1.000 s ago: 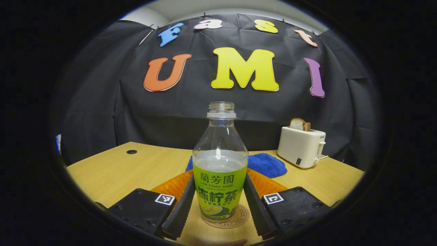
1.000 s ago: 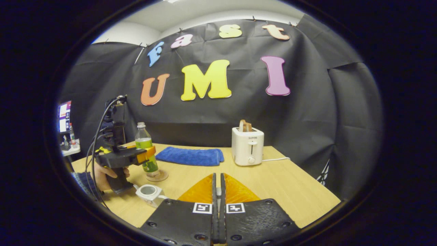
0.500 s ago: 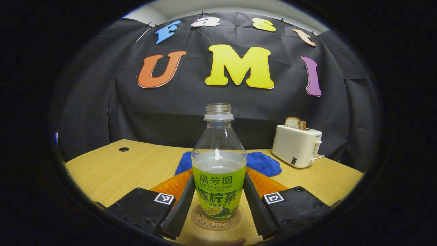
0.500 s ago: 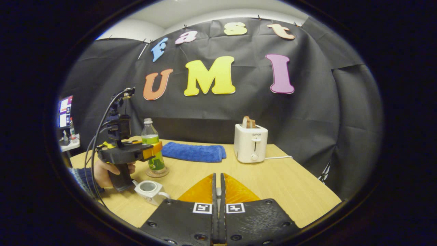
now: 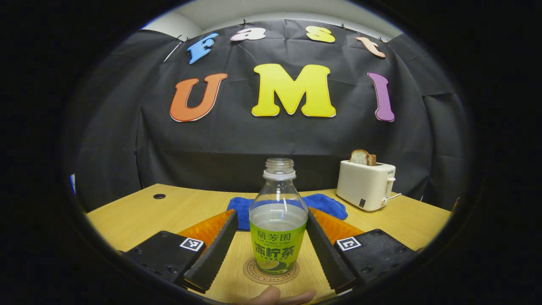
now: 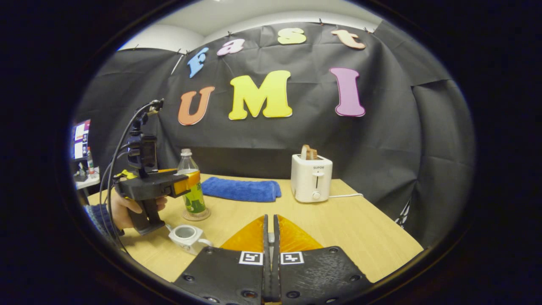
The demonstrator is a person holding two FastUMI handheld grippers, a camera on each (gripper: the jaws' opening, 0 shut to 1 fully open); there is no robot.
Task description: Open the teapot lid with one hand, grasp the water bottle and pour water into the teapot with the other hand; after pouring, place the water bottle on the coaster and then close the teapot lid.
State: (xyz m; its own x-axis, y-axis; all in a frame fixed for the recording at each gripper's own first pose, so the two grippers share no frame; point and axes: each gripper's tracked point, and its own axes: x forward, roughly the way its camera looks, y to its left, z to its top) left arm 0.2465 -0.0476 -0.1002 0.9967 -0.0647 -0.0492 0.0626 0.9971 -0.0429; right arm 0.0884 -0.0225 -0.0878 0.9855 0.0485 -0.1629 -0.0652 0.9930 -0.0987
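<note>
A clear water bottle (image 5: 277,228) with a green label and no cap stands upright on the round coaster (image 5: 253,274). My left gripper (image 5: 272,212) is open around it, with a gap showing beside the bottle. The right gripper view has the bottle (image 6: 186,160), the coaster (image 6: 197,216) and the left gripper (image 6: 185,185), held by a hand (image 6: 122,208). A small white teapot (image 6: 185,235) sits open-topped near them. My right gripper (image 6: 269,218) is shut on the teapot lid, which shows as a pale sliver between the fingers.
A folded blue cloth (image 6: 241,190) lies behind the bottle. A white toaster (image 6: 311,184) with bread in it stands at the back right, its cord trailing right. The wooden table (image 6: 364,237) ends close to the black wall.
The bottle came down onto the coaster. My left gripper then opened and drew back from it. The right gripper stayed shut and nearly still.
</note>
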